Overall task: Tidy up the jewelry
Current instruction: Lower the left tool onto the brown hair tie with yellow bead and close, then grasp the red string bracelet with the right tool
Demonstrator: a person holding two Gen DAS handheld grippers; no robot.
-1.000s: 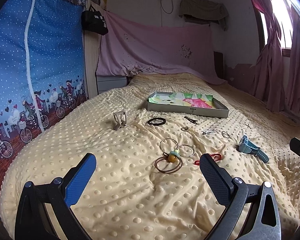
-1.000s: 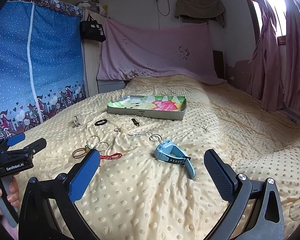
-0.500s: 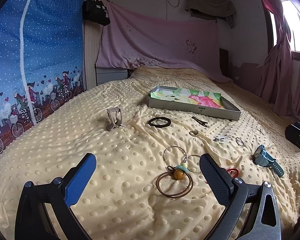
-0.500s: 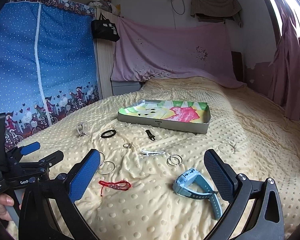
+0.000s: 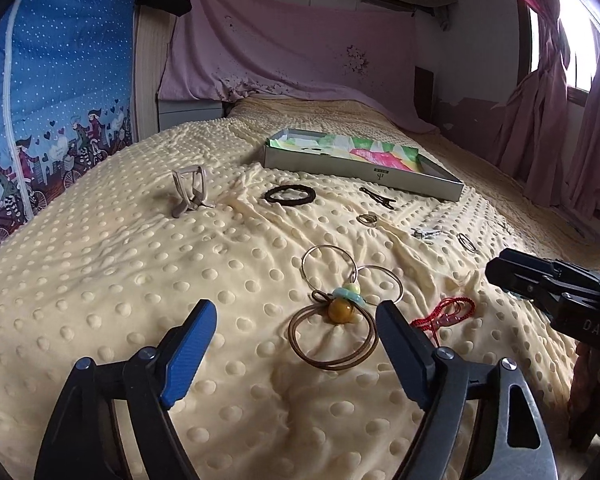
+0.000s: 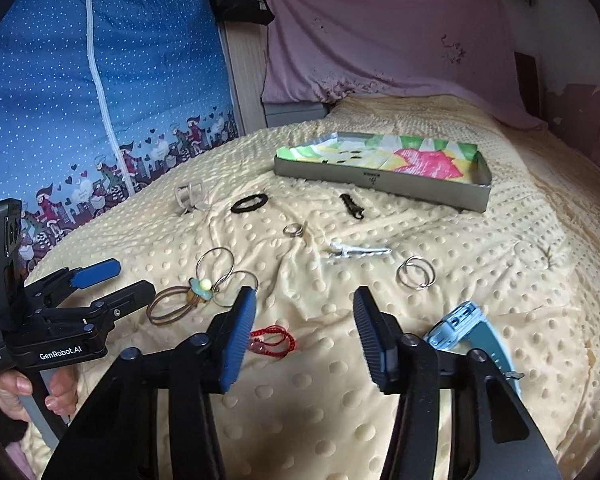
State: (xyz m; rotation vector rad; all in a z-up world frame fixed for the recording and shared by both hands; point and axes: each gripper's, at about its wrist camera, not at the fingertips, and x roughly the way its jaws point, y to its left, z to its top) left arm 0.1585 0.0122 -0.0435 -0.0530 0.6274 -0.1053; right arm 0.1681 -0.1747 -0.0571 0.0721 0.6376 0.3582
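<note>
While both grippers' jaws close on nothing, left gripper (image 5: 294,320) and right gripper (image 6: 304,320) hang over a dotted yellow blanket (image 5: 100,280) strewn with jewelry, a pink sheet (image 5: 292,48) draping the wall.

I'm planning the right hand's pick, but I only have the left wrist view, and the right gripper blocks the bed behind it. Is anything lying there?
Observer: Yes. A blue watch lies on the blanket just right of the right gripper, partly hidden behind its right finger.
Operator: Is the watch inside the gap between the fingers?
Observer: No, it is outside the gap. The fingers are closing, and the only item showing in the gap is the red cord, close to the left finger. The pads are not pressing on it.
</note>
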